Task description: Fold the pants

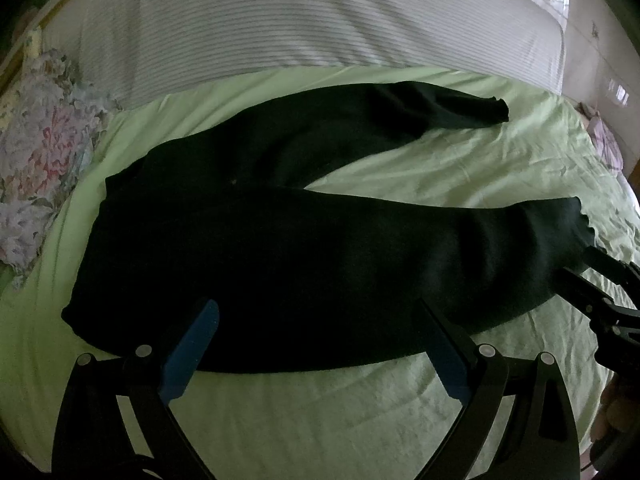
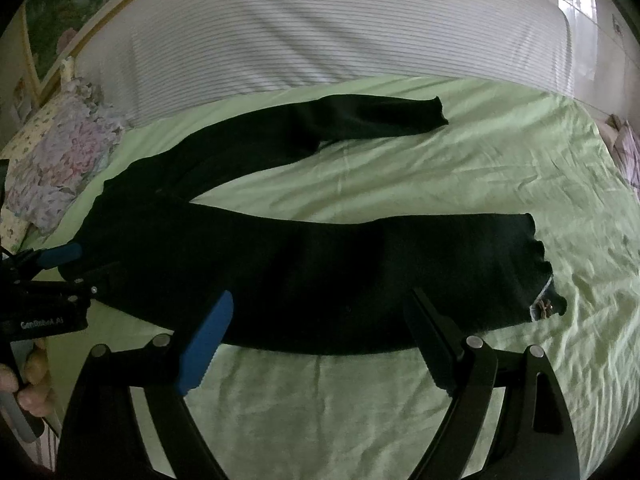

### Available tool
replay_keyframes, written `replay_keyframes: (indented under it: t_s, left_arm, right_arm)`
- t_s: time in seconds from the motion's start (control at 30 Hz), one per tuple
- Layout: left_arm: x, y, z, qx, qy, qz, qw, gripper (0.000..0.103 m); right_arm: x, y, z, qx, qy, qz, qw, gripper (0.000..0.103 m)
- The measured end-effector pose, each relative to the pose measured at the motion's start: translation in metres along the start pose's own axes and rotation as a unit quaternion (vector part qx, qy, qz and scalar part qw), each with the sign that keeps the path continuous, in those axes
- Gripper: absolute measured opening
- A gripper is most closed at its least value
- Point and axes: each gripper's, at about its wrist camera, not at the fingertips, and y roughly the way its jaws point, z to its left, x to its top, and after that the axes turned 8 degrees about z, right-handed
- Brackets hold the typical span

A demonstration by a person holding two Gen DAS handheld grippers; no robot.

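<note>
Dark pants (image 1: pixel 280 248) lie spread on a light green bedsheet (image 1: pixel 320 400), waist at the left, two legs running right and splayed apart. They also show in the right wrist view (image 2: pixel 320 280). My left gripper (image 1: pixel 318 312) is open, its blue-padded fingers over the near edge of the waist and near leg. My right gripper (image 2: pixel 320 304) is open over the near leg's near edge. The left gripper shows at the left of the right wrist view (image 2: pixel 76 264), by the waist. The right gripper shows at the right of the left wrist view (image 1: pixel 580 264), by the near cuff.
A white striped cover (image 1: pixel 300 20) lies on the far half of the bed. A floral pillow (image 1: pixel 44 152) sits at the left, near the waist. Another patterned cloth (image 2: pixel 628 152) lies at the right edge. The near leg's cuff (image 2: pixel 540 280) has a small tag or bow.
</note>
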Motion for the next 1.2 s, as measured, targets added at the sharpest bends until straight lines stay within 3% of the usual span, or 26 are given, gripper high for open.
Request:
replay_keyframes:
  t_s: [1.2]
  left_arm:
    - [-0.0003, -0.0017, 0.0072, 0.008, -0.004, -0.004, 0.9999, 0.098]
  right_arm:
    - [0.0039, -0.0002, -0.0009, -0.010, 0.021, -0.016, 1.000, 0.087]
